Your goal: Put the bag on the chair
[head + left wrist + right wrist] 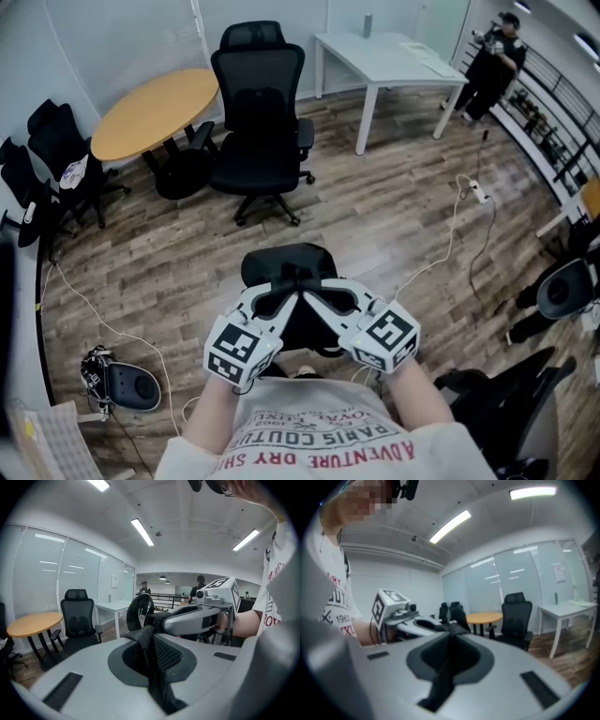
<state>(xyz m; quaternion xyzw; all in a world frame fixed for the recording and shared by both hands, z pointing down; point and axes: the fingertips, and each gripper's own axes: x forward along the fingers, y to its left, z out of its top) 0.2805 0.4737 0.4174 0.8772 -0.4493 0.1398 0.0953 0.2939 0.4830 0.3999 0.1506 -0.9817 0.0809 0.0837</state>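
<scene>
- Hanging from both grippers, the bag (286, 267) is a dark bundle just in front of the person's body, off the floor (394, 216) and well apart from the chair (258, 122).
- The left hand-held gripper (284, 302) has its jaws drawn narrow on a black strap (152, 667) of the bag, which runs up between them. A loop of the same strap stands just past the tips.
- The right hand-held gripper (317, 302) is pinched the same way on black webbing of the bag. The two sets of tips nearly meet over the bag's top.
- The chair lies straight ahead and a little to the person's left. Its seat is turned toward the person and its backrest is on the far side.
- The left arm looks slightly nearer the chair, though the difference is small. My judgement is that both arms must travel forward together.
- The bag's weight hangs straight down from the straps. Seen from above, its broad side seems to run left to right across the person's front. I cannot tell its true long axis, since the grippers cover the middle.
- That broad side already looks roughly parallel to the seat's front edge, so the carry probably needs little turning, just a walk forward and a lowering onto the seat.
</scene>
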